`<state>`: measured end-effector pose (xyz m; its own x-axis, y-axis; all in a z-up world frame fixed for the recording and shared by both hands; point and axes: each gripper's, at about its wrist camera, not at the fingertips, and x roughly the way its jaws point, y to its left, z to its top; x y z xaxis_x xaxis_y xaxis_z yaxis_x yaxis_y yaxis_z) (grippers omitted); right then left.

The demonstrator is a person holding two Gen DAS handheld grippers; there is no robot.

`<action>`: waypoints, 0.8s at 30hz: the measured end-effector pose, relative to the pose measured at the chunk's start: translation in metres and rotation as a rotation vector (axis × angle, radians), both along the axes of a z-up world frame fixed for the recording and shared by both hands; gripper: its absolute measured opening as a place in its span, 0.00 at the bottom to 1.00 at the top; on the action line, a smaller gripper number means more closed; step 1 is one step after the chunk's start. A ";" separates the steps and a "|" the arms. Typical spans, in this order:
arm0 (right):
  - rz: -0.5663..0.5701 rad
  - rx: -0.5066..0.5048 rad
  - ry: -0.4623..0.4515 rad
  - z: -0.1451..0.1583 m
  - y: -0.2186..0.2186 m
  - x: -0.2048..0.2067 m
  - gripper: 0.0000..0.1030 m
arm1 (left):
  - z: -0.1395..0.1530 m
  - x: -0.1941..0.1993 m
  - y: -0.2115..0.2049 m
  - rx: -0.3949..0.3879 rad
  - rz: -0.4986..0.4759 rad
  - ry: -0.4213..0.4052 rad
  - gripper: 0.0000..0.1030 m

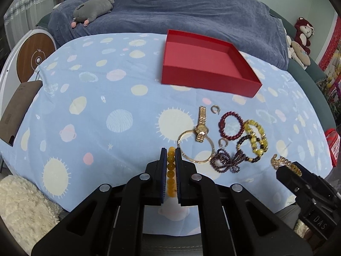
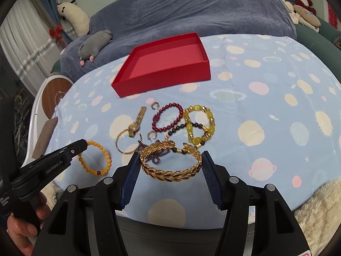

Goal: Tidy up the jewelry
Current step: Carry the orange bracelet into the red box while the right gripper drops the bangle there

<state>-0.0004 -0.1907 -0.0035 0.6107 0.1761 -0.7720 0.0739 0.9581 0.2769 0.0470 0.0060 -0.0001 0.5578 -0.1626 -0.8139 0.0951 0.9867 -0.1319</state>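
Left tool (image 1: pixel 171 152) pinches the amber bead bracelet (image 1: pixel 171 171); right tool (image 2: pixel 170 156), half-open, clasps the gold leaf bangle (image 2: pixel 170 164).

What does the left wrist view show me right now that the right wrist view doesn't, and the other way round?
Only the left wrist view shows the left gripper from above, shut on a run of the amber bead bracelet.

Only the right wrist view shows that bracelet's full loop hanging from the pinch, the hand holding that gripper, and the right gripper clamped across the gold leaf bangle.

Both show the empty red box, the gold watch and the dark red bead bracelet on the planet-print cloth.
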 end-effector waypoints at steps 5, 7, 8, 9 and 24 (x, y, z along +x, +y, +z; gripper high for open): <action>0.010 0.009 -0.049 0.022 -0.003 0.017 0.54 | 0.021 0.013 -0.006 -0.010 -0.011 -0.028 0.07; 0.011 0.009 -0.068 0.031 -0.006 0.030 0.54 | 0.030 0.024 -0.010 -0.010 -0.019 -0.043 0.07; 0.012 0.006 -0.076 0.034 -0.008 0.037 0.54 | 0.034 0.030 -0.013 -0.013 -0.024 -0.052 0.07; 0.013 0.004 -0.083 0.037 -0.009 0.044 0.54 | 0.038 0.037 -0.015 -0.013 -0.027 -0.061 0.07; -0.012 -0.011 -0.119 0.049 -0.039 0.219 0.54 | 0.071 0.203 -0.057 -0.066 -0.060 -0.130 0.07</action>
